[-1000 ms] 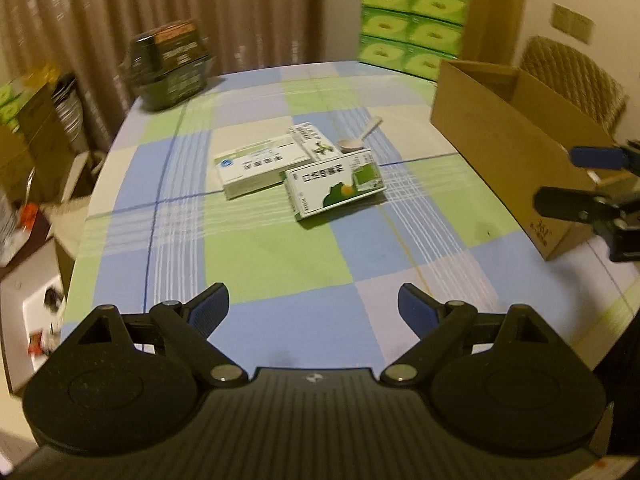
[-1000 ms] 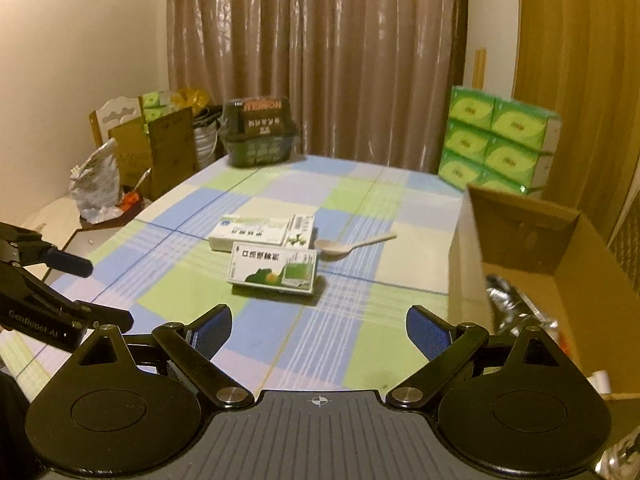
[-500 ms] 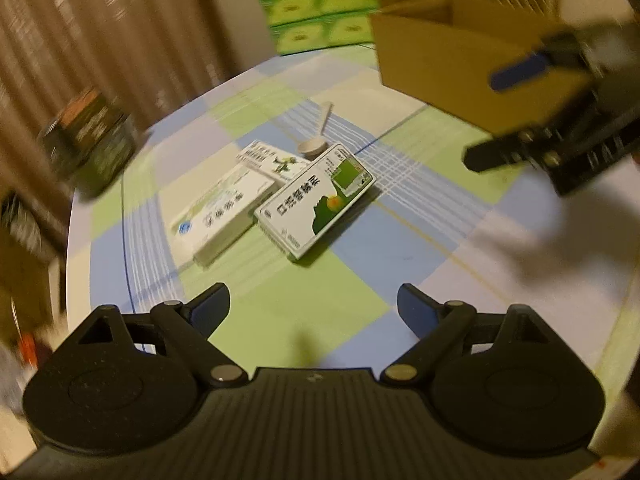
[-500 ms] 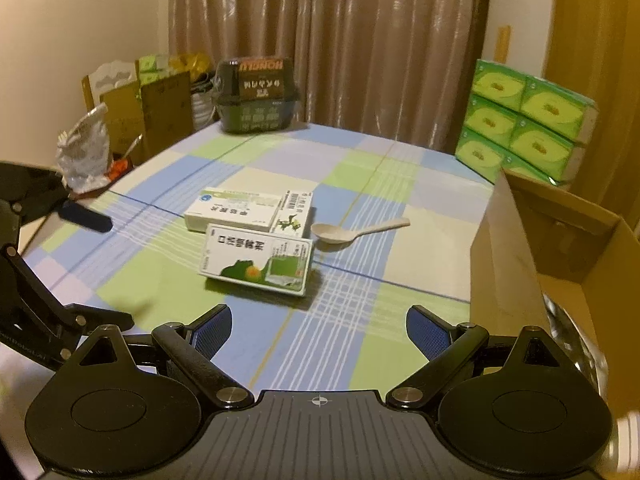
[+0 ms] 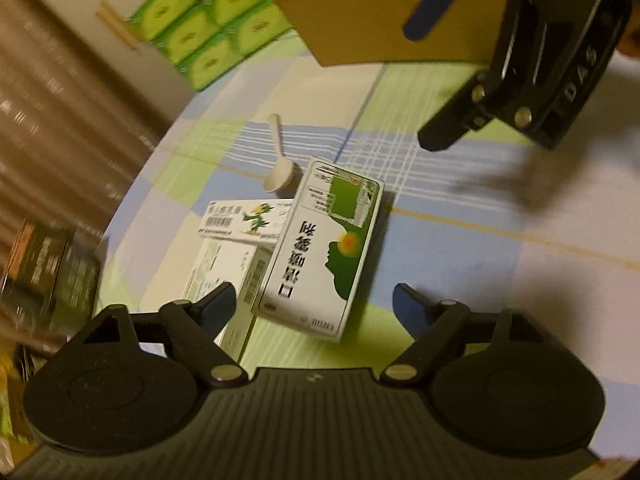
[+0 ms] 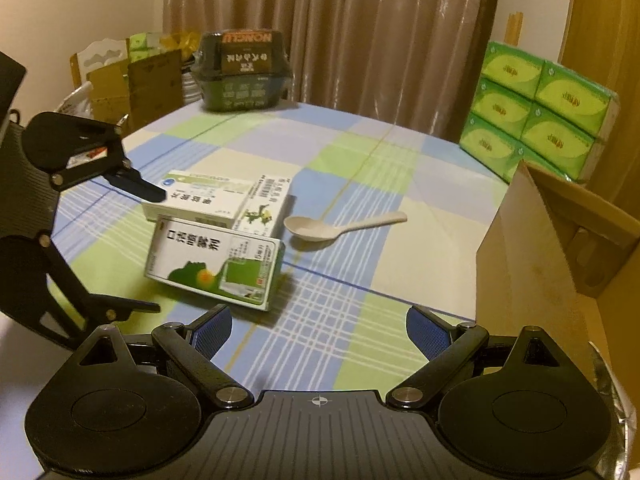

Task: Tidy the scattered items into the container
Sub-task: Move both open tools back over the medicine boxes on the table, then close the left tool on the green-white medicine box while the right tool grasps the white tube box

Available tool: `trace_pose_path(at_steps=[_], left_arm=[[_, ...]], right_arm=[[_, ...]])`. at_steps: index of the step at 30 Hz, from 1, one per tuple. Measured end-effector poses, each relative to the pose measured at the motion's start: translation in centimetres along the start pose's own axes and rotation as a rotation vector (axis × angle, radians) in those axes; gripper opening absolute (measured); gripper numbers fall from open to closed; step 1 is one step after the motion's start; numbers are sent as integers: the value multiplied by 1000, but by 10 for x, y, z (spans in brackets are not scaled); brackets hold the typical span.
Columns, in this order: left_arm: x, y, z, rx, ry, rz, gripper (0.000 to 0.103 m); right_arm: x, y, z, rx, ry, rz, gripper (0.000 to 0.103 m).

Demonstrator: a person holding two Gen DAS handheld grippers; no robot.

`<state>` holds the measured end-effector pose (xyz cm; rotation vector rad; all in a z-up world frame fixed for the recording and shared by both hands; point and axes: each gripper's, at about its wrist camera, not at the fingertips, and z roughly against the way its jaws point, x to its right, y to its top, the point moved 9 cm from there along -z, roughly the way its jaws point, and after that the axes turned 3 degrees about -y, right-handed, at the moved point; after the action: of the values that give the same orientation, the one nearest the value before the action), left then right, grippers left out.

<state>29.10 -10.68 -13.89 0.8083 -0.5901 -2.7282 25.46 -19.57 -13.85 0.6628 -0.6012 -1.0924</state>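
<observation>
Left wrist view, blurred and tilted: the left gripper (image 5: 310, 304) hovers with jaws apart just above the green-and-white box (image 5: 326, 248), which overlaps two other boxes (image 5: 240, 224). A white spoon (image 5: 279, 160) lies just beyond them. The right gripper (image 5: 520, 60), jaws apart, hangs before the cardboard container (image 5: 360, 20).

Right wrist view: open checked worktop (image 6: 360, 160) lies between the boxes and the container's wall (image 6: 520, 248) at right. Curtains and stacked green tissue packs (image 6: 536, 108) stand behind.
</observation>
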Motion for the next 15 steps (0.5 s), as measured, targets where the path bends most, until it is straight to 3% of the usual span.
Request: trace_pose_path(at_steps=[4,6,9,12,15], left_arm=[[4,6,-14,-2,-2,-84,79],[4,8,-21,-7,1,-108,71],[1,10,-27,-16,-8,-88,56],[1,8,-24,-19,-12,-57,55],[2,0,-12,-22,-15,37,54]], right_arm=[[3,-4,-8,-13,1,-9,92],[3,-5,-11,-18,1,-14,92],[5,-7,-14,-25,2,-21,92],[5,-7,-15,-30,4,-28,92],[5,-4,-17,-28,6,-40,92]])
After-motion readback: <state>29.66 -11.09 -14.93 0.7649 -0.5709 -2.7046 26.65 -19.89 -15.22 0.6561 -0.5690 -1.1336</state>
